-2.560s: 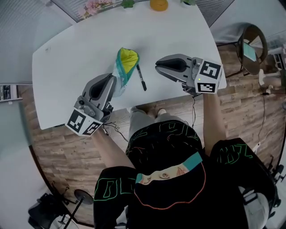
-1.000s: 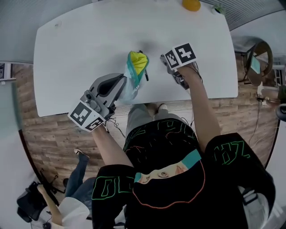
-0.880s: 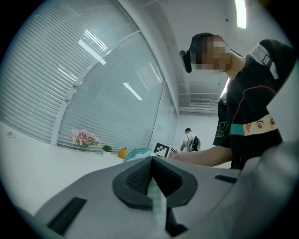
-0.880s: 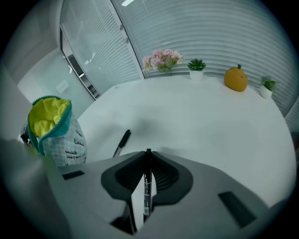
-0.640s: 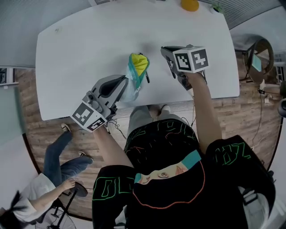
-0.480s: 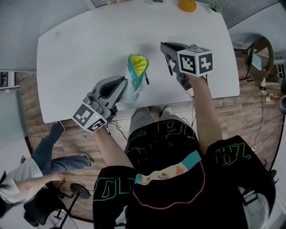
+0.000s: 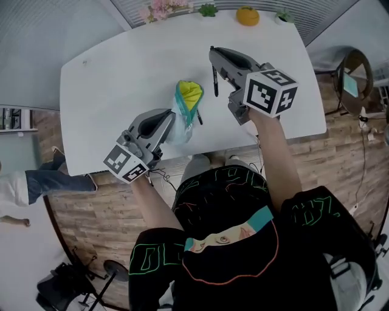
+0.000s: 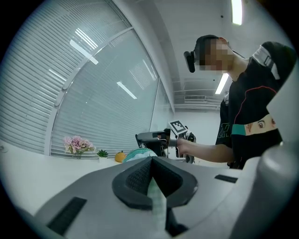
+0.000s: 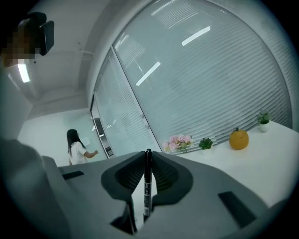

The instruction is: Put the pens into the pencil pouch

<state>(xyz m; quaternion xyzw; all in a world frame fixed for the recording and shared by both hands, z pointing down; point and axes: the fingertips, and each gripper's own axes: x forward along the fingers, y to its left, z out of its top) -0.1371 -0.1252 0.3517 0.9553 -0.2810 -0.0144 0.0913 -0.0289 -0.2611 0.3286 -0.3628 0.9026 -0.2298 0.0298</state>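
The teal pencil pouch [image 7: 187, 100] stands upright on the white table [image 7: 115, 79], its yellow-lined mouth open. My left gripper [image 7: 169, 123] is shut on the pouch's lower side; pale fabric [image 8: 155, 200] shows pinched between its pads. My right gripper [image 7: 214, 59] hovers above the table, right of the pouch's mouth. It is shut on a black pen [image 7: 214, 81], which stands crosswise between the pads [image 9: 147, 179]. A second black pen [image 7: 198, 116] lies against the pouch's right side.
Pink flowers [image 7: 160, 8], small green plants [image 7: 208, 10] and an orange ornament [image 7: 247, 16] line the table's far edge. A round stool [image 7: 347, 59] stands on the wood floor to the right. A person [image 7: 24, 185] walks past at the left.
My right gripper has risen off the table with the black pen and swung from pointing down to about level. The left gripper has kept still on the pouch.
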